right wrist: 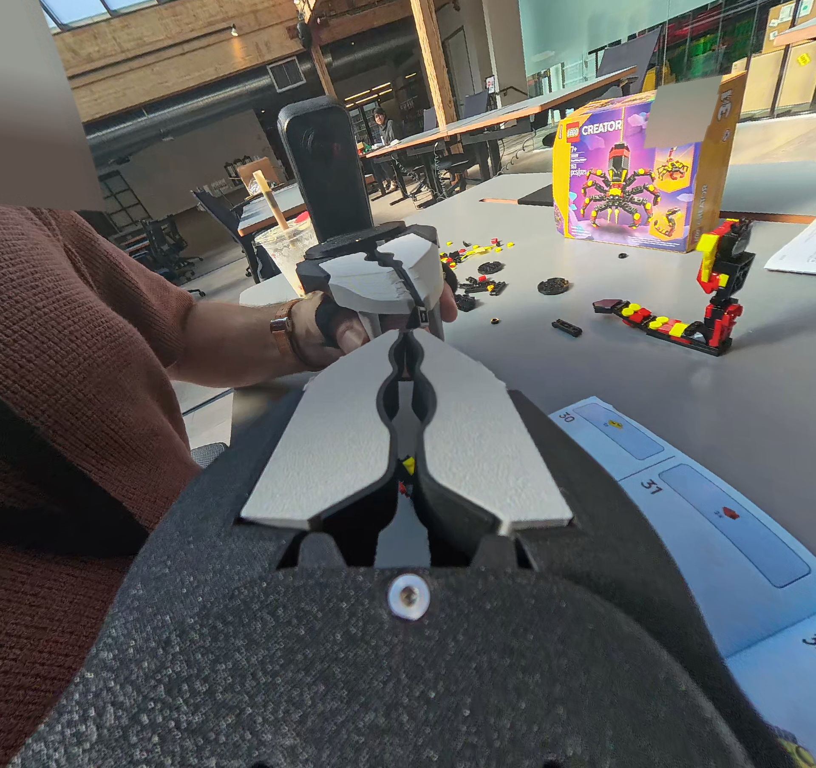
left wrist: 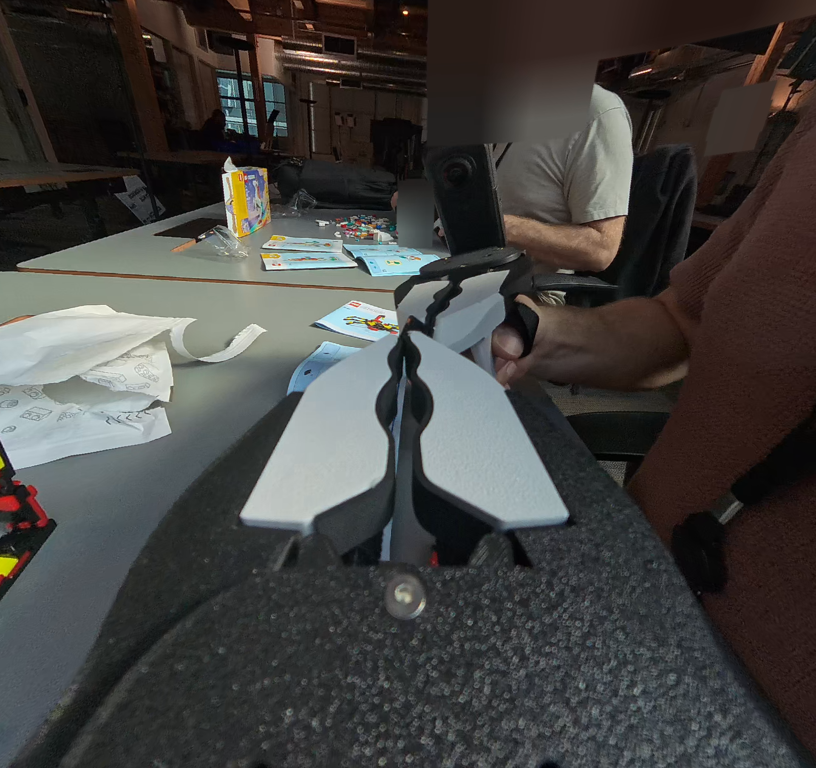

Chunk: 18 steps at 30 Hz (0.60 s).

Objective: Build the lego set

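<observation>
My two grippers meet tip to tip above the near table edge. In the right wrist view my right gripper [right wrist: 407, 337] is shut, and the left gripper facing it pinches a small black piece [right wrist: 422, 318] at its tips. In the left wrist view my left gripper [left wrist: 404, 339] is shut, and the right gripper [left wrist: 409, 325] shows a tiny red piece [left wrist: 409, 319] at its tips. A red, yellow and black snake build [right wrist: 715, 300] stands on the grey table [right wrist: 574, 384], and also shows at the left edge of the left wrist view [left wrist: 20, 517]. Loose pieces [right wrist: 481, 267] lie behind the grippers.
The set's box [right wrist: 640, 181] stands at the back right. An open instruction booklet [right wrist: 706, 504] lies under my right gripper. Torn paper bags [left wrist: 79, 371] lie left. A cup with a straw [right wrist: 282, 247] stands behind my left hand. A person in a grey shirt [left wrist: 565, 181] sits at the adjoining table. Both grippers' tips are close together, under 4 cm apart.
</observation>
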Each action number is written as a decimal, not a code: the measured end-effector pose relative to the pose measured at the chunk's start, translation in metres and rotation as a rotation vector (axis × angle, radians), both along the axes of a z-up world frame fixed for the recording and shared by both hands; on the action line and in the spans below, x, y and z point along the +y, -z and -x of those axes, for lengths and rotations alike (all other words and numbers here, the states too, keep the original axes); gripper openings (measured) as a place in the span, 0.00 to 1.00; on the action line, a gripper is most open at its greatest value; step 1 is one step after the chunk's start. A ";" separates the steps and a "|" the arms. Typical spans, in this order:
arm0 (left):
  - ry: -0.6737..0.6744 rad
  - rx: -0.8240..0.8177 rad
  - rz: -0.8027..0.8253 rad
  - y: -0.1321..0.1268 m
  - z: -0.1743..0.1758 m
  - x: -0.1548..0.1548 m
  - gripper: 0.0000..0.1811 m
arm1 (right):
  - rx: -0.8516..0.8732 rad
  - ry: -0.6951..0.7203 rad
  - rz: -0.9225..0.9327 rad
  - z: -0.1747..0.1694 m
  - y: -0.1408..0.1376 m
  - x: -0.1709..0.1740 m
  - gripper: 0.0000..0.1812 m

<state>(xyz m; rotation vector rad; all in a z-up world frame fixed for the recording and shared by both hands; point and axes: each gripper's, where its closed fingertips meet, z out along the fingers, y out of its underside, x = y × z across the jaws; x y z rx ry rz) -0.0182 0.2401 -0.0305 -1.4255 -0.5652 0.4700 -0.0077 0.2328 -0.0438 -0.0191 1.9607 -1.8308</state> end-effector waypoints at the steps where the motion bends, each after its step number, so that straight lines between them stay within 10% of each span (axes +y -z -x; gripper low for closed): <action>1: -0.003 -0.009 0.004 0.002 0.002 0.000 0.00 | -0.007 0.009 -0.007 0.004 0.002 0.001 0.00; 11: -0.160 -0.047 0.009 0.006 0.021 -0.032 0.01 | -0.037 0.063 -0.059 0.031 0.012 0.005 0.00; 18: -0.233 -0.128 -0.283 -0.022 0.015 -0.084 0.01 | -0.173 0.100 0.118 0.067 -0.038 0.027 0.00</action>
